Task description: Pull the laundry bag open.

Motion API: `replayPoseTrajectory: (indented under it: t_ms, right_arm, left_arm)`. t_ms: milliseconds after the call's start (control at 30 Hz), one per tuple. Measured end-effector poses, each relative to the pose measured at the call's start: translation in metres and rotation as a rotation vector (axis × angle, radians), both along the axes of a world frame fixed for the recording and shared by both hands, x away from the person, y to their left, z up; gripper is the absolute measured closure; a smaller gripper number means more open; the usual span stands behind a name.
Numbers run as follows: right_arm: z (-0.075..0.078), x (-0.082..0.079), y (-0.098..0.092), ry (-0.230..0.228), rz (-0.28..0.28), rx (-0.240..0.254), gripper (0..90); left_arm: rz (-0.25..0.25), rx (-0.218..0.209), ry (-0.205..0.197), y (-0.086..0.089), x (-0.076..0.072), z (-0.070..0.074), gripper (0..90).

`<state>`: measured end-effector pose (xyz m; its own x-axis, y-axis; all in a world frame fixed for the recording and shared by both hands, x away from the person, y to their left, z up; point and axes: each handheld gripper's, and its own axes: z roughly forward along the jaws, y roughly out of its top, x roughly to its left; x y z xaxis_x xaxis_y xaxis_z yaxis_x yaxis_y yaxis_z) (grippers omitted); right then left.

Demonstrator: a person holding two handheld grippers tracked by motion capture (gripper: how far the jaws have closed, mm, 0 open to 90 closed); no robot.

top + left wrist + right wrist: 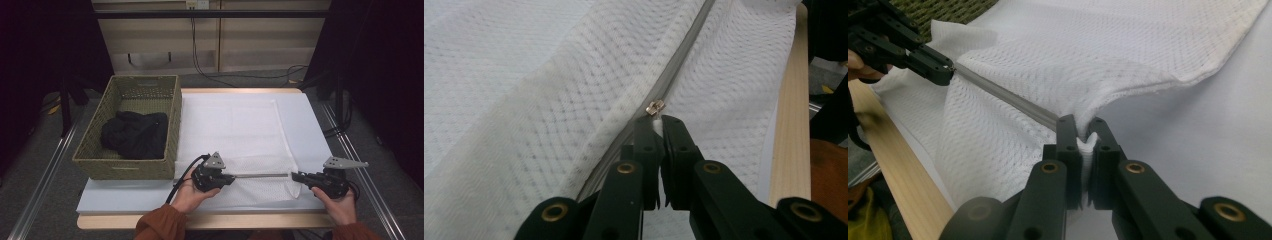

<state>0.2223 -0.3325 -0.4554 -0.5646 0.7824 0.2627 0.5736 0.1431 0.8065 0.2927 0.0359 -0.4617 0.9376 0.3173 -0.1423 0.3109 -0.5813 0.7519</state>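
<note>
Setting: dark room, pale worktop [300, 120] with a wooden front edge; cables trail on the floor beyond.
Task thing: one white mesh bag [250, 145] lying flat on the worktop, centre to 5 o'clock, its grey zipper [260, 175] running along the near edge.
Zipper pull: one small metal slider [655, 107], just beyond the left tool's tips in the left gripper view.
Left tool [227, 178]: clenched on the bag at the slider end, at about 6 o'clock.
Right tool [296, 176]: clenched on a pinch of mesh at the zipper's other end, at about 4 o'clock.
Step in hand: judged to be tensioning; the two tools pull the zipper line taut and straight between them.
Next move: likely sliding the pull along the track; calls for a firm anchor on the right and a level, straight draw on the left.
Count, other: one woven basket [172, 130] at 9 o'clock, holding one black cloth bundle [135, 135].
</note>
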Motion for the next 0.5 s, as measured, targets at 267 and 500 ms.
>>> replayPoseTrajectory:
  t_ms: [267, 500]
  right_arm:
    - [0.001, 0.000, 0.001, -0.001, -0.001, -0.003, 86.4]
    - [0.001, 0.000, 0.000, -0.003, -0.007, -0.001, 86.3]
  left_arm:
    - [0.014, 0.013, -0.002, 0.009, 0.000, 0.000, 86.2]
    - [0.021, -0.012, 0.005, 0.014, 0.001, 0.000, 86.2]
